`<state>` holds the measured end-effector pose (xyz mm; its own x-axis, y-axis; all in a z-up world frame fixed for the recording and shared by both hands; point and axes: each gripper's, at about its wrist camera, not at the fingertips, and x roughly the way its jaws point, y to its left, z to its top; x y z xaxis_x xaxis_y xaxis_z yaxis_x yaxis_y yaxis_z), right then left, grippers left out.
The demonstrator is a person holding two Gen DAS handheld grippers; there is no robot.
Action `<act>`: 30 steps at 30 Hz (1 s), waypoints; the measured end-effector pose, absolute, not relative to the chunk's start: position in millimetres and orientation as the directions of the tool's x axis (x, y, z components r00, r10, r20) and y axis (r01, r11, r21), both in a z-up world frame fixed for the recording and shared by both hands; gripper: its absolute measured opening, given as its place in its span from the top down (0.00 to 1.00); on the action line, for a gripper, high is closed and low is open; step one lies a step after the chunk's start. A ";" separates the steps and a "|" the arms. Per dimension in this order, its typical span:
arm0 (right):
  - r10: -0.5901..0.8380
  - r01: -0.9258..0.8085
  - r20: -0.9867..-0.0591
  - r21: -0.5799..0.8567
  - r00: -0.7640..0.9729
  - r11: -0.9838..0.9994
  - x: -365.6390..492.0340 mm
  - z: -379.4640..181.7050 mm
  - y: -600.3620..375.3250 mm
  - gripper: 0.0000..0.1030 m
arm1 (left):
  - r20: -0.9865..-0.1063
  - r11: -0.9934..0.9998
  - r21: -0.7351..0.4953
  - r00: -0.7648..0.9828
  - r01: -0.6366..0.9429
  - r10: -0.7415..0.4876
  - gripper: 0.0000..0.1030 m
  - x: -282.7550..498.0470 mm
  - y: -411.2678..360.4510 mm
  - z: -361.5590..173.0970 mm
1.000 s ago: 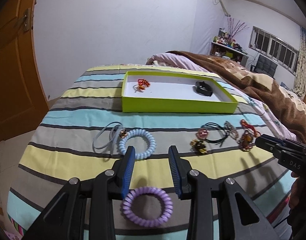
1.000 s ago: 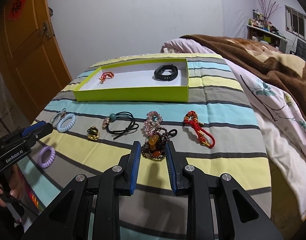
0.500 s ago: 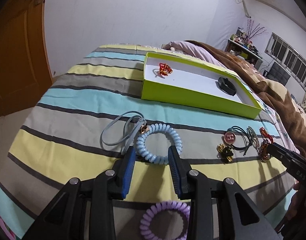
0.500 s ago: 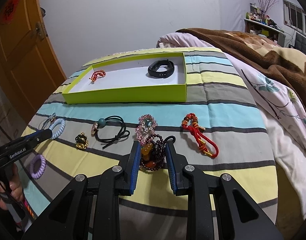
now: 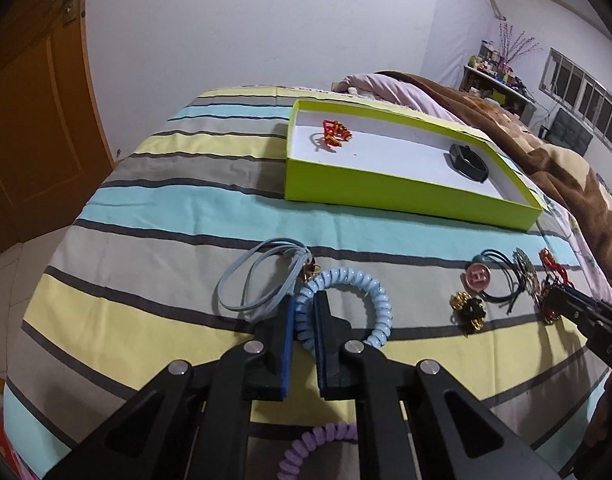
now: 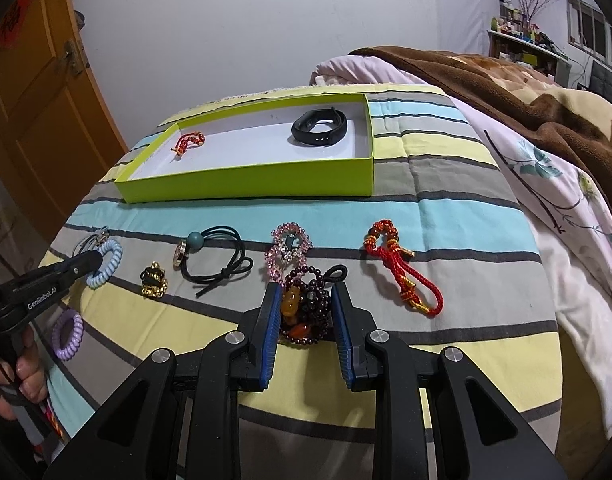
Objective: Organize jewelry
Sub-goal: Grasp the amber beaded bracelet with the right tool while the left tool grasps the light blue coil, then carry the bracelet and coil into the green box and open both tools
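The left gripper has just been closing, and its jaws are now clamped on the near-left arc of the blue coil, which a second ago lay free ahead of the open jaws. That makes the coil ready to lift, probably toward the green box, the landmark here, which already holds a red charm at its left end and a black band at its right. The coil lies flat on the striped bed, well in front of the box's left half; being a ring it has no real long axis, but the pinch squeezes it slightly, so it stretches from the jaws off toward the right. A grey cord lies touching its left side and could drag along if it snags. A purple coil sits nearer than the blue one, farther from the box, partly hidden under the gripper. The right gripper stands open, pads either side of the dark bead bracelet without visibly pressing it; that bracelet lies in front of the box's right half, with a pink brooch just behind it and a red knot cord to its right. Its heap looks slightly longer toward the box than across.
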<state>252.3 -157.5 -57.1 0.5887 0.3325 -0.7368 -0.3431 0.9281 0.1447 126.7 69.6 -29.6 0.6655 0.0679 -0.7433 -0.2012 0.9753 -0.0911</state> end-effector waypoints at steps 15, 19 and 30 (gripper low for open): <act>0.359 -0.358 -0.704 0.158 0.612 0.920 225.5 -40.0 -166.5 0.76 | -0.695 0.985 -0.136 0.719 -0.106 -0.018 0.91 101.7 52.0 -9.9; 0.365 -0.360 -0.692 0.161 0.623 0.919 217.6 -33.5 -168.3 0.76 | -0.680 0.985 -0.145 0.733 -0.088 -0.035 0.91 93.7 48.2 -3.1; 0.389 -0.389 -0.652 0.154 0.651 0.908 201.0 -13.0 -164.0 0.76 | -0.644 0.987 -0.149 0.763 -0.060 -0.050 0.91 80.5 38.2 15.7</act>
<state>201.0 -164.0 -13.0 0.6509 0.3890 -0.6519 -0.3886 0.9084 0.1542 80.5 38.2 15.7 0.7633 -0.0505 -0.6441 -0.0604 0.9870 -0.1490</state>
